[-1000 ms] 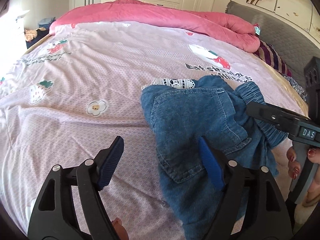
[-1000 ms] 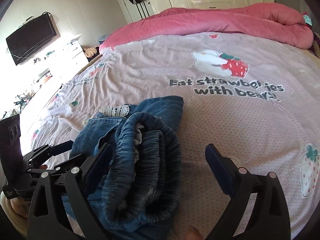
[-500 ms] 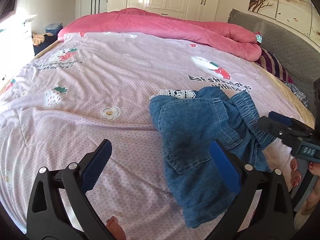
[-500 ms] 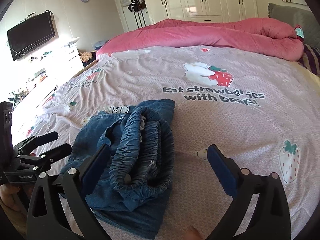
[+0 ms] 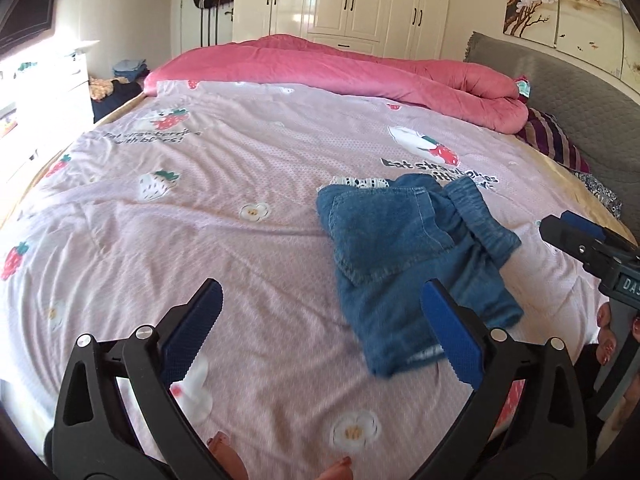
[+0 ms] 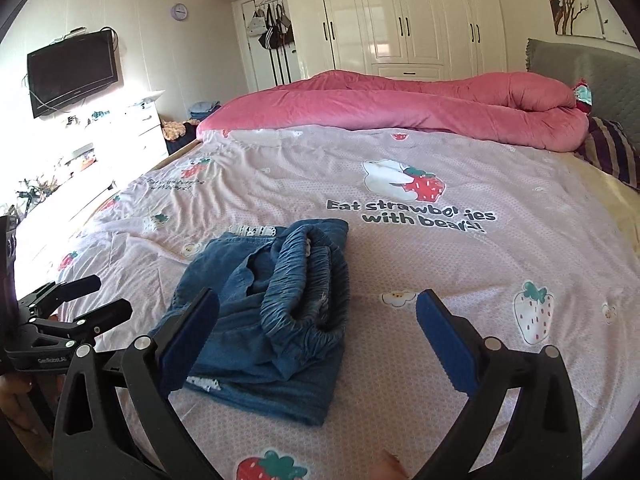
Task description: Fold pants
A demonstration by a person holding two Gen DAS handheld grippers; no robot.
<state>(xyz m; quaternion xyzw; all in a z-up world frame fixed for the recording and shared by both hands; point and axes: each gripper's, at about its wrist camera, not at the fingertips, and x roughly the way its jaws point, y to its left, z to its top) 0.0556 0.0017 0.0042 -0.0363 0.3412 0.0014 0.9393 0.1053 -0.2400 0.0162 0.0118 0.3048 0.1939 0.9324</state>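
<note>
Folded blue denim pants (image 5: 408, 252) lie in a compact bundle on the pink strawberry bedspread (image 5: 200, 216), elastic waistband (image 6: 308, 280) on top toward the right. My left gripper (image 5: 320, 332) is open, above and nearer than the pants, nothing between its blue pads. My right gripper (image 6: 316, 336) is open too, hanging over the bundle's near edge without touching it. Each gripper shows in the other view: the right gripper (image 5: 588, 244) at the right edge, the left gripper (image 6: 76, 304) at the left edge. A small white lace piece (image 5: 360, 181) peeks from behind the pants.
A rolled pink quilt (image 6: 400, 108) runs along the far side of the bed. A grey headboard (image 5: 560, 92) and striped pillow (image 5: 552, 140) are at the right. White wardrobes (image 6: 400, 20), a wall TV (image 6: 72, 72) and a dresser (image 6: 132, 128) stand beyond the bed.
Both grippers pulled back and up from the pants, which now lie released on the bed. The left jaws spread wider than a second ago.
</note>
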